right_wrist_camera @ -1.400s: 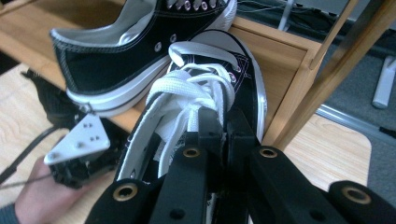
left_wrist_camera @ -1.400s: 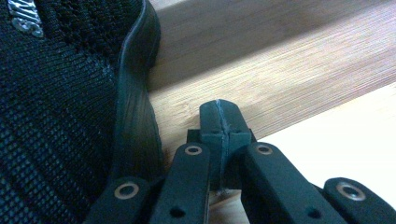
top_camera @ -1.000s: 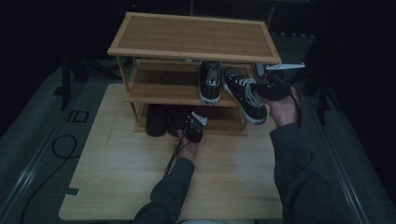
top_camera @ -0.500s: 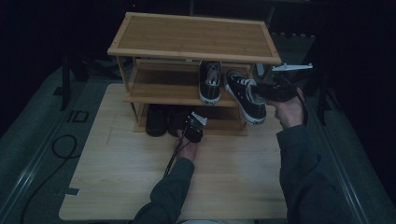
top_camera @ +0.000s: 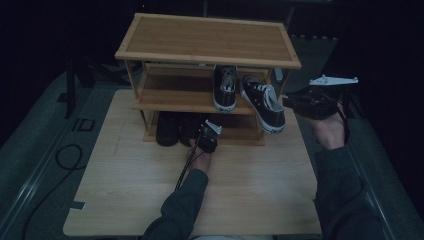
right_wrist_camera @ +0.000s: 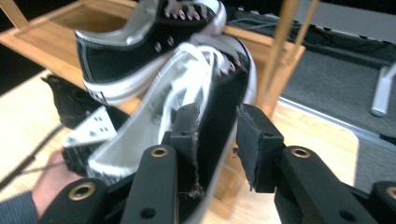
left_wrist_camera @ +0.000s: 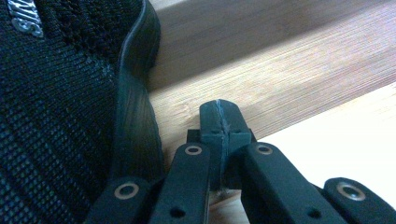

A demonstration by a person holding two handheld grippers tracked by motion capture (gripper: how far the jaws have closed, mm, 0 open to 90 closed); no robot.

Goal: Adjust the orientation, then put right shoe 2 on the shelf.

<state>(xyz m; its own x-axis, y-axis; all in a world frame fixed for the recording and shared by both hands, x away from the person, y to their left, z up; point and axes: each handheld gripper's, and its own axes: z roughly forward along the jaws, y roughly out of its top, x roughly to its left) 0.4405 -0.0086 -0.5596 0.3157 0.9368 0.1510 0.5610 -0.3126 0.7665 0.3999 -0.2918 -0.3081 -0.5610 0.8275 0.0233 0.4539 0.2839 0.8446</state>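
A bamboo shoe rack (top_camera: 207, 37) stands on the table. One black canvas sneaker (top_camera: 225, 87) lies on its middle shelf. A second sneaker (top_camera: 263, 105) (right_wrist_camera: 219, 88) lies tilted beside it, heel hanging over the shelf's front. My right gripper (top_camera: 286, 101) (right_wrist_camera: 217, 123) hovers at that sneaker's right side. It is open; its jaws have just been opening, then closing a little, with the shoe's black side wall seen between the pads and a gap at the right pad (right_wrist_camera: 254, 140). My left gripper (top_camera: 202, 131) (left_wrist_camera: 219, 116) is shut on nothing, tips at the bottom shelf's edge beside a black knit shoe (left_wrist_camera: 56, 107).
Dark shoes (top_camera: 172, 130) sit on the bottom shelf at the left. The light wooden tabletop (top_camera: 125, 190) spreads in front of the rack. A cable (top_camera: 65, 160) lies on the grey floor at the left. The rack's right post (right_wrist_camera: 280, 42) stands close to my right jaws.
My right gripper has let go of the second sneaker and drawn away to the right. The sneaker now rests on the middle shelf. The left hand has kept still.
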